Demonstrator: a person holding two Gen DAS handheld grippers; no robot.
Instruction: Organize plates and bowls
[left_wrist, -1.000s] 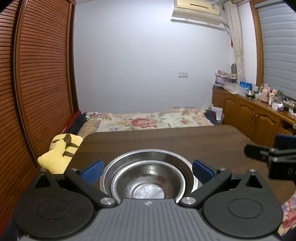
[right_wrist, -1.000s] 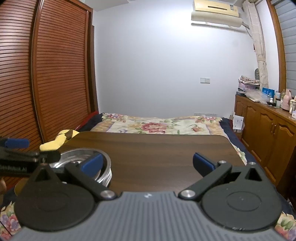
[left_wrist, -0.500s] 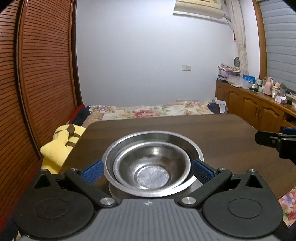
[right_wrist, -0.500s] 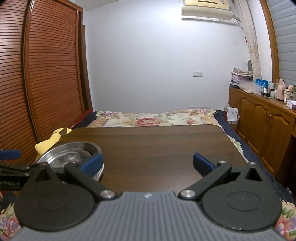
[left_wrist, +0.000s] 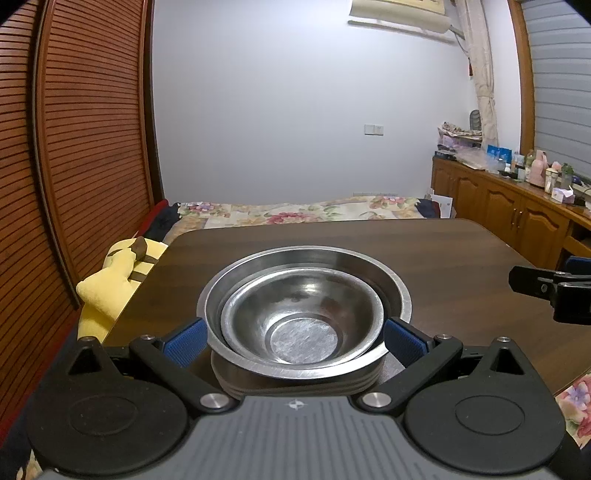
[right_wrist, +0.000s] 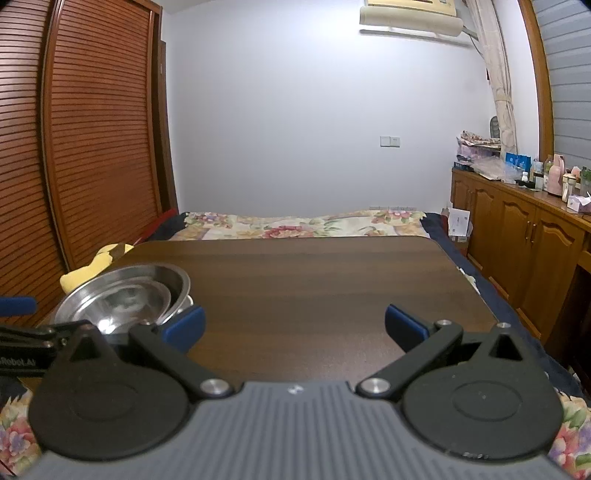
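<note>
A small steel bowl (left_wrist: 301, 314) sits nested in a larger steel bowl (left_wrist: 391, 286), on a stack of several steel plates (left_wrist: 295, 380), near the left front of the dark wooden table (left_wrist: 424, 254). My left gripper (left_wrist: 295, 338) is open, its blue pads either side of the stack's near edge, not touching. The stack also shows in the right wrist view (right_wrist: 125, 295). My right gripper (right_wrist: 293, 325) is open and empty over bare table to the right of the stack.
A yellow plush toy (left_wrist: 114, 277) lies off the table's left edge beside the slatted wardrobe doors (left_wrist: 85, 147). A bed with a floral cover (right_wrist: 306, 223) lies beyond the table. A wooden cabinet (right_wrist: 517, 236) with bottles runs along the right.
Both wrist views have drawn back and tilted, so the bowl stack shows fuller and higher between my left fingers. Both grippers stay open. The bowls have not moved.
</note>
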